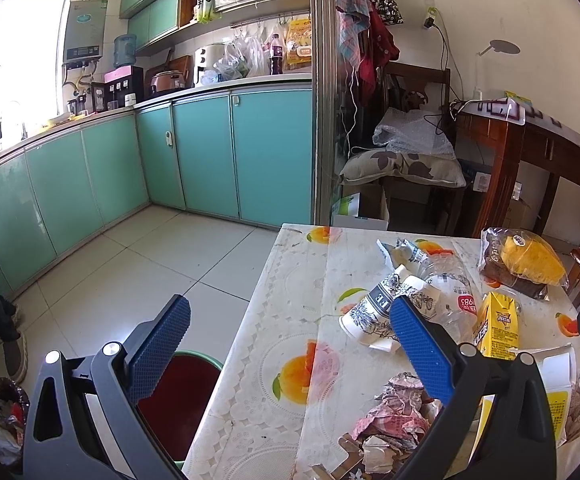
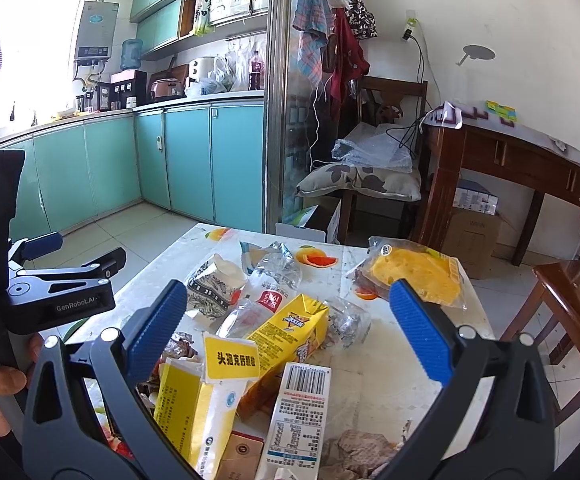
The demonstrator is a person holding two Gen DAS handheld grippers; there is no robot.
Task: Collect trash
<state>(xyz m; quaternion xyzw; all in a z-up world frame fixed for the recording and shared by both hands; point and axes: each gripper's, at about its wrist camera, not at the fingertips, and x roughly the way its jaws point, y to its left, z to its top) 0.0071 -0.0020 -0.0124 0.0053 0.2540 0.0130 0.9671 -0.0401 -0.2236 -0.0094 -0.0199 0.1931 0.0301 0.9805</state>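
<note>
While both grippers hover with nothing between their fingers, the tabletop (image 1: 274, 320) carries what looks like the whole load of trash, so the task appears to be at or near its start. The left gripper (image 1: 290, 344) has its fingers spread wide, the left one over the green bin (image 1: 194, 396) that stands on the floor just beside the tabletop's left edge, the right one over the litter. The bin shows a dark red interior and no rubbish that can be made out. The right gripper (image 2: 290, 320), fingers likewise spread and empty, hangs above the near part of the pile.

Items left to collect, as far as visible: a crushed patterned paper cup (image 1: 374, 312); a crumpled clear plastic bottle (image 2: 266, 296) touching it; a yellow drink carton (image 2: 290, 332) lying against the bottle; a white carton with a barcode (image 2: 298, 416) and a yellow-and-white box (image 2: 198, 404) at the near edge; crumpled pinkish paper (image 1: 390, 420) near the left gripper. A bagged yellow cake (image 2: 414, 272) lies at the far right; whether it counts as trash cannot be told. By this judgement nearly every piece remains to be moved, and the bin is within easy reach of the left gripper.
</note>
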